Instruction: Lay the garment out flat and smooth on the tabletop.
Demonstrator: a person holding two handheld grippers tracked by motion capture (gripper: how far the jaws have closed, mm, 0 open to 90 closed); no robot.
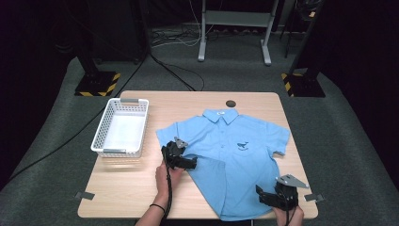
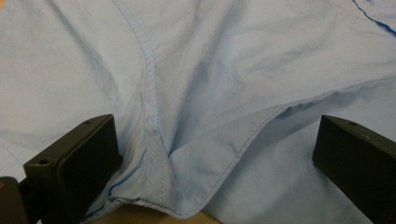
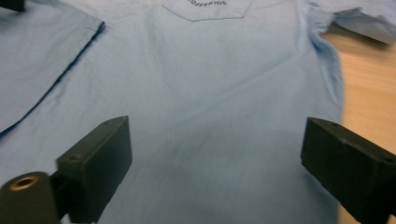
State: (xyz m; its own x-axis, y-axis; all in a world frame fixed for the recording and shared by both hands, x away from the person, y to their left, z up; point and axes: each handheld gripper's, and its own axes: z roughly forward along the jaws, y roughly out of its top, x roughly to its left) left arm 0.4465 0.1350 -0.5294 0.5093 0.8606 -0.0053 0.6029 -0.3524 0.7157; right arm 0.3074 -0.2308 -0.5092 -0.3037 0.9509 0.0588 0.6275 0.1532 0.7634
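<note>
A light blue short-sleeved shirt (image 1: 235,155) lies face up on the pale wooden tabletop (image 1: 136,183), its collar toward the far edge and its hem near the person's edge. The cloth is thin, smooth woven cotton with stitched seams; a small dark whale print (image 1: 242,146) sits on the chest pocket. The sleeve and side nearest the basket are folded in over the body, leaving a straight diagonal edge.

The left tongs (image 1: 188,163) rest on that folded part of the shirt. In the left gripper view their black blocky jaws stand wide apart on either side of a puckered seam and a curved fold of hem (image 2: 187,205), with no pad pressing the cloth.

The right tongs (image 1: 263,197) hover over the shirt's lower corner, opposite the basket side. Their jaws gape wide, with flat fabric (image 3: 210,121) beneath and nothing held.

Beside the shirt's folded side, well apart from it, stands a white rectangular plastic basket (image 1: 101,136) with lattice walls. Beyond the collar a small dark round disc (image 1: 230,103) is set in the tabletop.
</note>
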